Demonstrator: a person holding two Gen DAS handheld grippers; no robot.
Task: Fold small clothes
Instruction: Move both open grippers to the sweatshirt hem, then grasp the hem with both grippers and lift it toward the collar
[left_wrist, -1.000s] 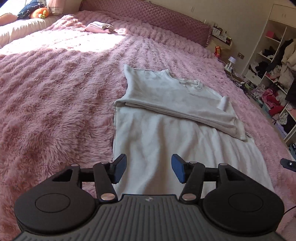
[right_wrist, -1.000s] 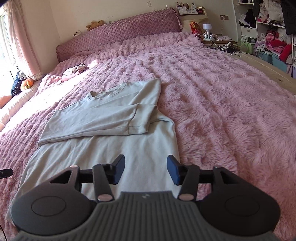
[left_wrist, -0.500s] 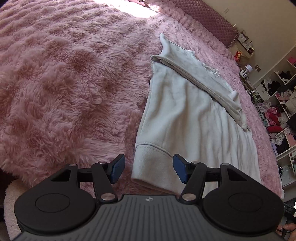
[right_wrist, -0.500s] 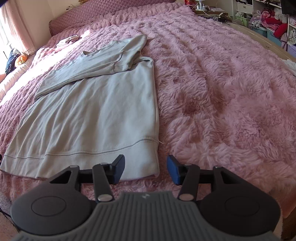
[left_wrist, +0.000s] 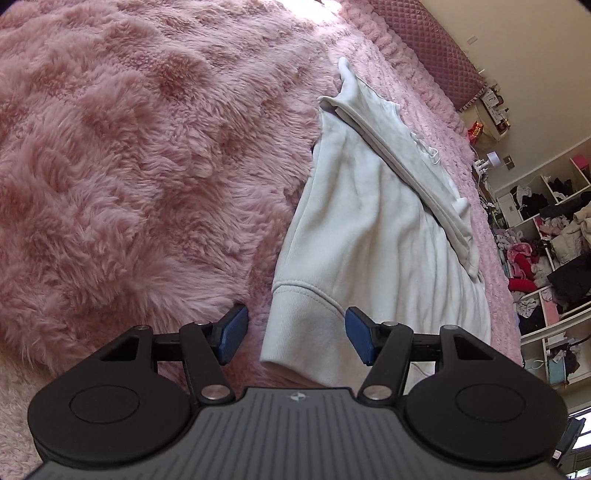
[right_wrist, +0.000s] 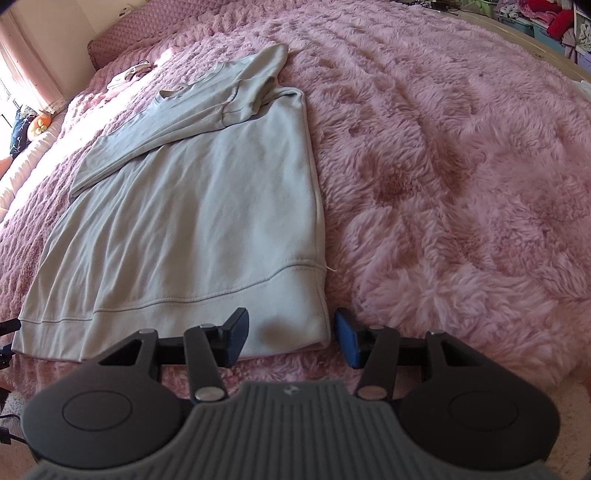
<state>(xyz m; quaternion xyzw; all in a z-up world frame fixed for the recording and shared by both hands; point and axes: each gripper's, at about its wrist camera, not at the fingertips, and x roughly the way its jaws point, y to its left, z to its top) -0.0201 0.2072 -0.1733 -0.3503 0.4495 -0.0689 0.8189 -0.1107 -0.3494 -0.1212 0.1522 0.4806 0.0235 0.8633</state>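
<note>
Both hand-held grippers have dropped lower and closer to the near hem of the sweatshirt than half a second ago, so the hem corners now sit right at their fingertips. Ahead of the left hand-held gripper (left_wrist: 295, 334), whose blue pads stand apart and hold nothing, the left hem corner of the pale sweatshirt (left_wrist: 373, 236) lies between the two fingers, nearer the right pad, with its ribbed band curling over the edge of the bed (left_wrist: 129, 155). Fluffy pink bedcover spreads to the left of that gripper, and a cluttered shelf unit (left_wrist: 546, 236) stands far off to its right. Before the right hand-held gripper (right_wrist: 291, 338), also spread wide and empty, the right hem corner of the sweatshirt (right_wrist: 207, 229) sits between the pads, its side edge just inside the right pad. Further ahead the garment lies flat on the bed (right_wrist: 461, 166), with its upper part and sleeves folded across the body. Beyond it, towards the quilted headboard (right_wrist: 122, 33), a small bundle of clothes (right_wrist: 129, 72) rests in a sunlit patch, well apart from the sweatshirt. Nothing lies between either gripper and the hem.
</note>
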